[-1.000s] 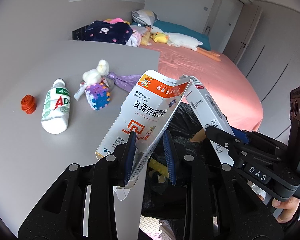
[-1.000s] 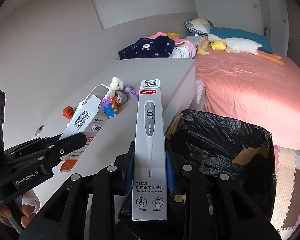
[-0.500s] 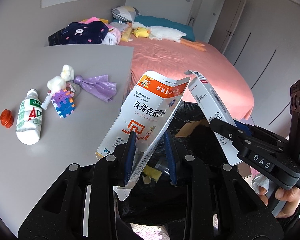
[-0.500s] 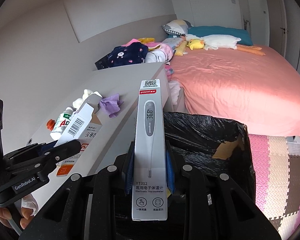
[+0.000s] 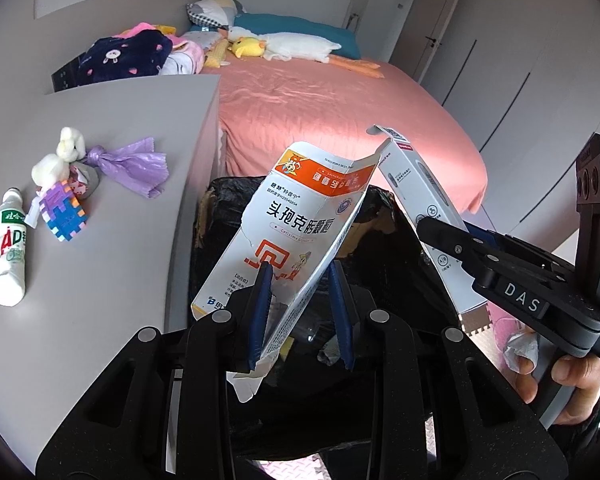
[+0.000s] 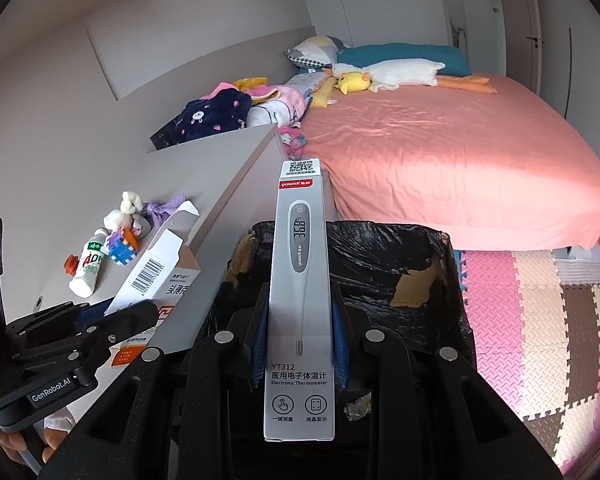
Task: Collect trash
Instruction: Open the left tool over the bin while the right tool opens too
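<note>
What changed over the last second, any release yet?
No release. Both grippers carried their boxes from beside the desk to over the black-lined bin. Left gripper stays shut on the torn medicine box, right gripper on the thermometer box. Bottle, puzzle cube and purple bag haven't moved on the desk.

- The thermometer box [image 6: 300, 312], frame centre, reads "yuwell", "YT312", "Electronic Thermometer" and shows "36.8".
- The left hand-held gripper [image 6: 56, 386] reads "GenRobot.AI".
- The right hand-held gripper [image 5: 520, 296] reads "DAS".
- The bottle [image 5: 6, 258], left edge, reads "AD".
</note>
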Demonstrator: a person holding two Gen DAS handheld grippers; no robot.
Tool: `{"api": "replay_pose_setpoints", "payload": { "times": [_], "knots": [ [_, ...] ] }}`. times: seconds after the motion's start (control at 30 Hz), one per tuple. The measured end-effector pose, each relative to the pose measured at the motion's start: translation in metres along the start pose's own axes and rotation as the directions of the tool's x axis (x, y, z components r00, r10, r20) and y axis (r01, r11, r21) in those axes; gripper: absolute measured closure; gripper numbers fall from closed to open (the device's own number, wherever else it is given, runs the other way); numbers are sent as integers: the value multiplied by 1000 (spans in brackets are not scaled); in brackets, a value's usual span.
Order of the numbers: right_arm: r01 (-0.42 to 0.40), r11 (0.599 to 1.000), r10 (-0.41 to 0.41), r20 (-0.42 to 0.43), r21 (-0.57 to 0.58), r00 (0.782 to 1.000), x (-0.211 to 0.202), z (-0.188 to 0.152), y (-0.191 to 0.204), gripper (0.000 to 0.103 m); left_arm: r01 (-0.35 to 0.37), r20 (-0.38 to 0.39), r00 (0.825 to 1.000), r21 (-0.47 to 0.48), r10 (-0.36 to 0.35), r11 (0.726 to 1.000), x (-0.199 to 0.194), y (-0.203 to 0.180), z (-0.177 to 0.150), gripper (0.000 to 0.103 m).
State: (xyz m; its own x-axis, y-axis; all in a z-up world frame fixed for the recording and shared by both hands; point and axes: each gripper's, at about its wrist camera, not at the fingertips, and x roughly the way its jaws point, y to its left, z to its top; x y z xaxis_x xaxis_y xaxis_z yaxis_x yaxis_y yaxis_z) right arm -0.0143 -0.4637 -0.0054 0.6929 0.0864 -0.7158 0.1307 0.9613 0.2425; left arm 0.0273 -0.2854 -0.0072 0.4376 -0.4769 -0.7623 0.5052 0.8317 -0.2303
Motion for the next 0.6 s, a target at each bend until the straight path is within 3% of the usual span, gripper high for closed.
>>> {"api": "replay_pose_setpoints", "payload": {
  "times": [0.13,0.17,0.2,0.23,0.27,0.3,0.37,0.6],
  "knots": [
    [19,1000,-19,3,16,1000,1,0,-7,75,42,-18,999,1,-42,999,9,-3,-1,71],
    [26,999,-26,8,27,1000,0,1,-10,75,53,-24,998,2,-53,999,11,-5,-1,62],
    [42,998,-42,15,41,999,-1,2,-13,69,54,-30,998,2,-54,999,12,-5,-1,32],
    [62,997,-63,22,53,998,-2,2,-15,45,29,-25,999,0,-29,1000,13,-5,1,15],
    [92,993,-95,37,71,995,-3,3,-18,32,-16,5,1000,-4,16,1000,11,-3,2,6],
    [117,990,-122,59,84,991,-6,3,-21,21,-60,30,998,-5,60,998,8,-1,3,6],
    [131,988,-136,64,85,989,-7,4,-24,20,-114,52,992,-16,114,993,4,4,4,6],
    [105,991,-109,41,86,993,3,4,-22,20,-104,55,993,-69,108,992,-4,24,2,6]
  ]
}}
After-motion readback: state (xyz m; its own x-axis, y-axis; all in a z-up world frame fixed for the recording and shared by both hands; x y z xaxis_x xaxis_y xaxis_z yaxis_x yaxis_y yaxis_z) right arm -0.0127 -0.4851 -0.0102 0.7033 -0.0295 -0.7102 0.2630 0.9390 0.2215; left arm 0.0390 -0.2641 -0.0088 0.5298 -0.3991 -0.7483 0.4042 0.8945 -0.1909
